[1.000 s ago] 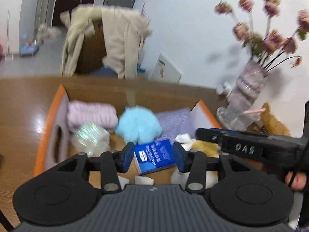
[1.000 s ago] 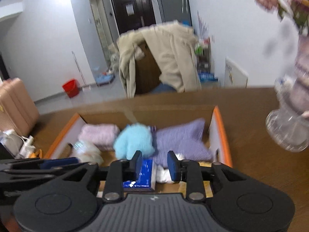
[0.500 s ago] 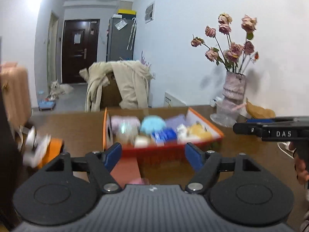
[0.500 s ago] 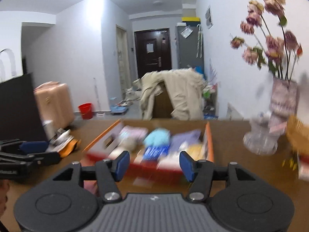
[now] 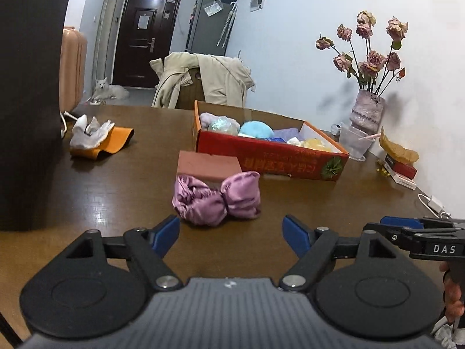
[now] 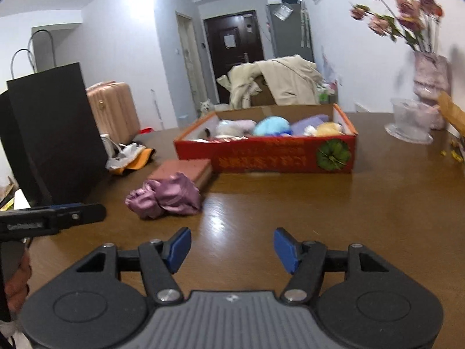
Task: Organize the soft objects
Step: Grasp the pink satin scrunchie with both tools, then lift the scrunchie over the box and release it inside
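Observation:
A purple satin scrunchie (image 5: 216, 199) lies on the brown table just beyond my left gripper (image 5: 231, 234), which is open and empty. It also shows in the right wrist view (image 6: 165, 196), ahead and to the left of my right gripper (image 6: 232, 245), also open and empty. Behind it stands a red cardboard box (image 5: 270, 158) (image 6: 267, 157) holding several soft things: a light blue plush (image 5: 255, 129) (image 6: 271, 126), a pink knit roll, a purple cloth and a yellow piece.
A reddish flat block (image 5: 207, 165) sits between scrunchie and box. A black paper bag (image 6: 55, 133) stands at the left. An orange pouch with white tissue (image 5: 96, 138) lies beyond it. A vase of dried roses (image 5: 366, 110) and a clear cup (image 5: 353, 142) stand at the right.
Both grippers have pulled back from over the box toward the table's near side and opened wider. The scrunchie and the reddish block have come into view.

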Demonstrator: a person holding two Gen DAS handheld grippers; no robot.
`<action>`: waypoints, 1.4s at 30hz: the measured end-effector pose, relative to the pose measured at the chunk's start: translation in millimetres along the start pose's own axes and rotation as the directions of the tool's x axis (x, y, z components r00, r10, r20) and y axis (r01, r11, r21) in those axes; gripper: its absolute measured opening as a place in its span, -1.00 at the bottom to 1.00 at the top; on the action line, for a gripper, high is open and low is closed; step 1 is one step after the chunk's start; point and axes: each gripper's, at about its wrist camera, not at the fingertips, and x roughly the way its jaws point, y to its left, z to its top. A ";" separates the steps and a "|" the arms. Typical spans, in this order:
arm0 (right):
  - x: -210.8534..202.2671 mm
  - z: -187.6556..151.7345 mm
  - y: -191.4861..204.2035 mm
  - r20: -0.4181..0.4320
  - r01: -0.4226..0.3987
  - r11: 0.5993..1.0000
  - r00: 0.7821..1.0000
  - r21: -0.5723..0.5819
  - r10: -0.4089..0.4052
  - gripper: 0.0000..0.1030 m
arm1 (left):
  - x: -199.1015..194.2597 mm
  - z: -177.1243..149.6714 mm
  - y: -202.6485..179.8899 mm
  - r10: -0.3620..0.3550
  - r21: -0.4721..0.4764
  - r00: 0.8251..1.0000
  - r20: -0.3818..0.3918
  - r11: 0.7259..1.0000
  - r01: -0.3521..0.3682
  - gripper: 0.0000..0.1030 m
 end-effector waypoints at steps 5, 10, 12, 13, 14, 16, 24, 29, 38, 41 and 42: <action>35.6 30.2 20.4 0.001 -0.047 0.998 0.999 -0.029 0.047 0.19 | 33.5 17.6 34.7 0.009 -0.053 1.000 -0.026 0.999 -0.010 -0.13; 94.6 59.7 42.1 -0.021 -0.088 0.995 0.996 -0.049 0.087 -0.08 | 76.6 25.6 58.2 -0.025 -0.093 0.997 -0.074 0.996 0.018 -0.11; 118.4 66.9 47.7 -0.030 -0.105 0.993 0.994 -0.045 0.104 -0.16 | 88.4 23.9 61.8 -0.050 -0.097 0.994 -0.098 0.994 0.040 -0.10; 129.6 68.4 48.7 -0.046 -0.099 0.994 0.994 -0.036 0.097 -0.23 | 94.4 22.4 64.2 -0.077 -0.114 0.990 -0.117 0.991 0.064 -0.10; 140.1 69.6 49.0 -0.071 -0.078 0.996 0.995 -0.030 0.076 -0.38 | 99.1 21.1 67.1 -0.100 -0.130 0.987 -0.129 0.988 0.083 -0.11; 155.5 66.2 47.9 -0.112 -0.068 0.997 0.992 -0.027 0.064 -0.55 | 105.4 19.2 72.4 -0.140 -0.163 0.981 -0.136 0.980 0.118 -0.42; 137.6 36.5 38.0 -0.180 -0.082 0.997 0.980 0.002 0.081 -0.86 | 99.9 15.2 55.7 -0.229 -0.137 0.963 -0.144 0.968 0.210 -0.79; 107.1 19.4 22.8 -0.182 -0.065 0.997 0.981 0.032 0.070 -0.88 | 90.0 5.7 31.3 -0.264 -0.138 0.950 -0.164 0.960 0.243 -0.81; 52.2 76.4 1.9 0.012 -0.091 0.996 0.996 -0.013 0.091 -0.92 | 66.1 75.6 -12.1 -0.290 -0.022 0.957 -0.023 0.957 0.289 -0.84; 68.8 133.8 -8.7 0.079 -0.106 0.994 0.991 -0.036 0.108 -0.91 | 95.0 132.5 -12.3 -0.259 0.015 0.966 0.009 0.966 0.259 -0.84; 81.8 152.3 -13.5 0.088 -0.108 0.994 0.990 -0.027 0.110 -0.91 | 108.7 146.2 -9.8 -0.244 0.017 0.970 0.008 0.970 0.244 -0.84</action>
